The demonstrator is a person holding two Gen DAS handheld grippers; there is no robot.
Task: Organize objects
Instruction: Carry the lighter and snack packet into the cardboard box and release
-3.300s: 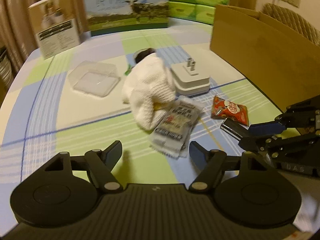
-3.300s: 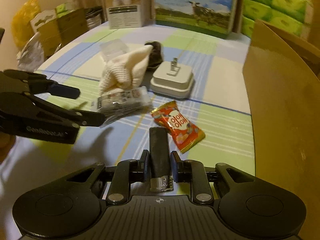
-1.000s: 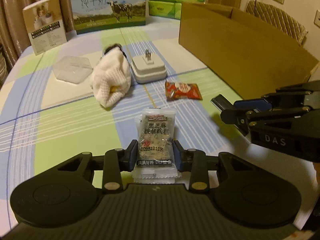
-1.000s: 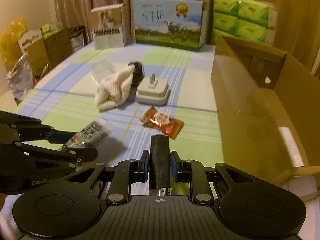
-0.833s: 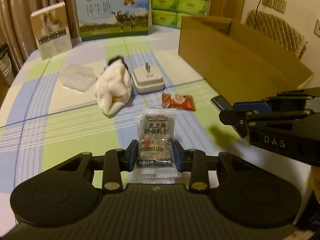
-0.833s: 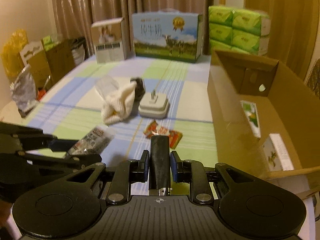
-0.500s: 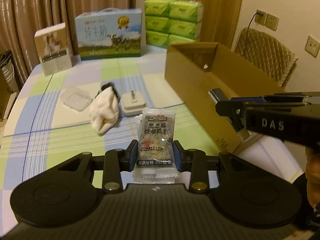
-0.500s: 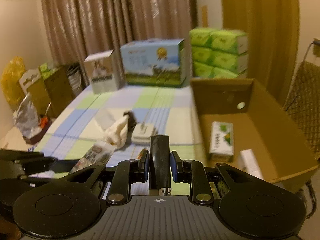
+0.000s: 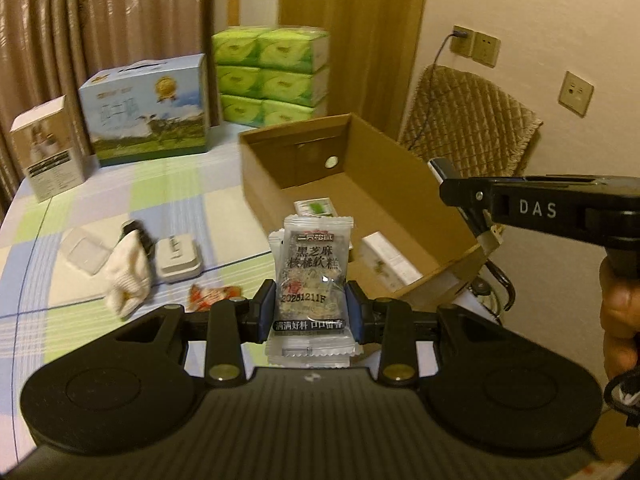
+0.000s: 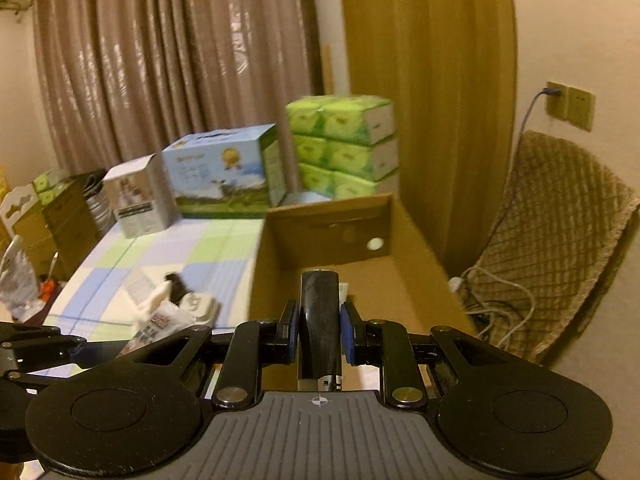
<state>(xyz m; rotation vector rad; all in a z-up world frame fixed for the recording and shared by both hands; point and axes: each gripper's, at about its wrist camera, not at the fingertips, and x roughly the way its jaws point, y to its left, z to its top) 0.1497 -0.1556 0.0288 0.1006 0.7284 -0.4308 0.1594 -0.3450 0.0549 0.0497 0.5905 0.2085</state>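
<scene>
Box point(image 9: 404, 200) sits open on the table point(image 9: 168, 184). Left gripper point(image 9: 311, 312) clamps a snack packet point(image 9: 312, 272) before its near wall; right gripper point(image 10: 319, 330) pinches a black lighter point(image 10: 319, 312) above its near end.

Cardboard box point(image 9: 404, 196) is standing open-topped; two small cartons point(image 9: 386, 256) are occupying its floor, walls are bounding entry sideways.
</scene>
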